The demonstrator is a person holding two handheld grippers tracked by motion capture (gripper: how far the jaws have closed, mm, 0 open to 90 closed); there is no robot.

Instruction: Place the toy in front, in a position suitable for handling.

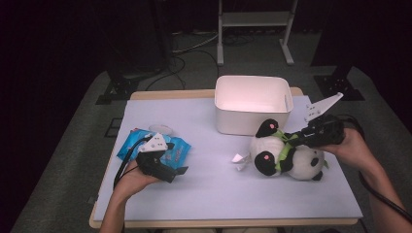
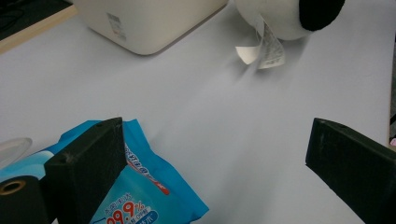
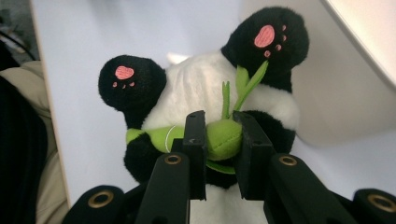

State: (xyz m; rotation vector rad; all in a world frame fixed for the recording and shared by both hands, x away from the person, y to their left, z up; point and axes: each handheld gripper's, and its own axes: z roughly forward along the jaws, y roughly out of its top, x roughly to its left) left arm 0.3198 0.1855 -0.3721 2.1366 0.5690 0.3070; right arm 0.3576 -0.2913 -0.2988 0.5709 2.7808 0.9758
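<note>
Gripping the panda [image 1: 284, 155] by the green stalk across its belly, our right hand-held gripper [image 1: 297, 138] has its jaws pressed in on the soft green stuffing from both sides — the right gripper view shows the pads [image 3: 195, 140] squeezing it, with the panda's two black feet and their pink pads just beyond. We see the panda lying on its side on the right part of the worktop [image 1: 218, 194], just in front of the white bin [image 1: 252, 104], its white tags [image 1: 239, 160] trailing to the left on the surface.

Our left hand-held gripper [image 1: 180, 171] sits low at the left of the worktop with its jaws wide apart and nothing between them. One jaw stands just over the edge of the blue wipes pack [image 1: 167, 150] — whether it touches the pack we cannot tell. From the left gripper view the pack [image 2: 140, 186] lies at the lower left, the bin [image 2: 149, 23] at the top, and the panda's tags [image 2: 261, 49] hang near it, well apart from the pack.
</note>
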